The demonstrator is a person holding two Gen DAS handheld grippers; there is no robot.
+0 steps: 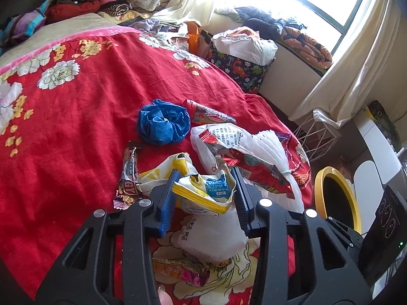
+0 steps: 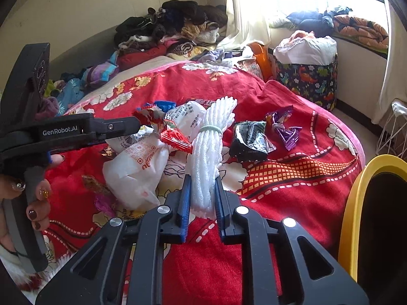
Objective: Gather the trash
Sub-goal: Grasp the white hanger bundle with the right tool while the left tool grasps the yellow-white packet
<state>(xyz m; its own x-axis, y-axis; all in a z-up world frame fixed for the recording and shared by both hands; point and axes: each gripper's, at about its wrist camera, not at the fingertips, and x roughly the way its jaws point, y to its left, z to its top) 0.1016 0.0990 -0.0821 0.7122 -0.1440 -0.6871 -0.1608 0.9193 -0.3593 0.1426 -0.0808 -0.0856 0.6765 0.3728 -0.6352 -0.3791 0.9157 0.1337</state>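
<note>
Left tool is narrowed onto a yellow wipes pack, both pads pressing its crumpled top. Right tool is clamped tight on a white foam net, gripping its near end; the net is bound w/ a pale green band and runs away from the tool. In the right view a hand holds the left tool's grip at the left edge. All sits on a bed w/ a red floral blanket; clothes heaped at the far end, bright window w/ cream curtains beyond, dino-print bin by the wall. Yellow-rimmed bin just right of the bed edge, near both tools. More trash just ahead: blue bag, white bag, black wrapper, purple wrapper.
</note>
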